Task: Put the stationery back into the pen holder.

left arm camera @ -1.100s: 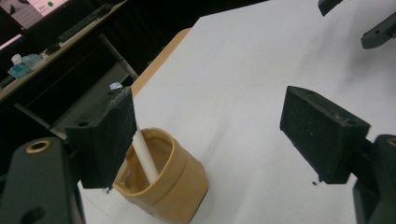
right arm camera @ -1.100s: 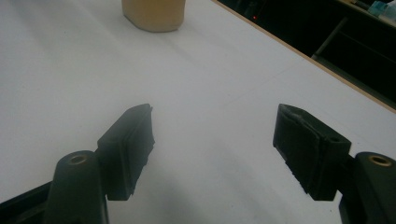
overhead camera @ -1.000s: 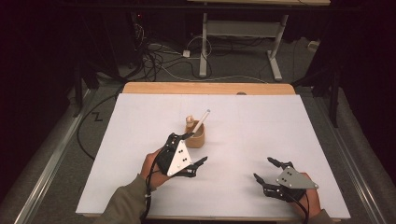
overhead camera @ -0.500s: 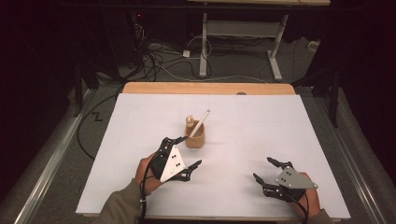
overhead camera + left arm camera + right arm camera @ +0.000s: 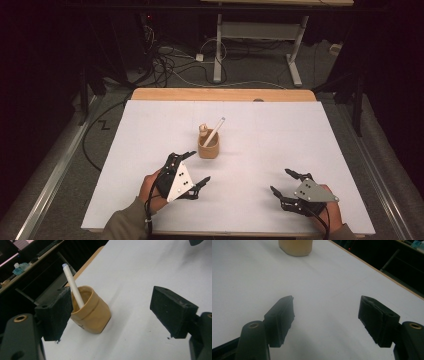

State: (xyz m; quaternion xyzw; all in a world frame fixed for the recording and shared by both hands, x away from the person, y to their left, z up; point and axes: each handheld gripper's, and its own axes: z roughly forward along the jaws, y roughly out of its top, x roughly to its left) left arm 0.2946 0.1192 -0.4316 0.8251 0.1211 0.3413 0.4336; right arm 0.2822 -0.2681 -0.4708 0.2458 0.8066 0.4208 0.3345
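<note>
Tan cup [image 5: 208, 148] between open tongs, untouched

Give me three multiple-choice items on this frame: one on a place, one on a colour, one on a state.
1. Where is the white stick?
A. flat on the table
B. leaning in the tan cup
C. in the right gripper

2. What colour is the table surface?
A. white
B. green
C. red

3. How does the left gripper stand?
A. shut on the cup
B. shut on the stick
C. open, holding nothing

Key: 1 B, the stick rises slanted out of the cup; 2 A, the sheet is plain white; 3 C, its jaws stand wide apart, short of the cup.
</note>
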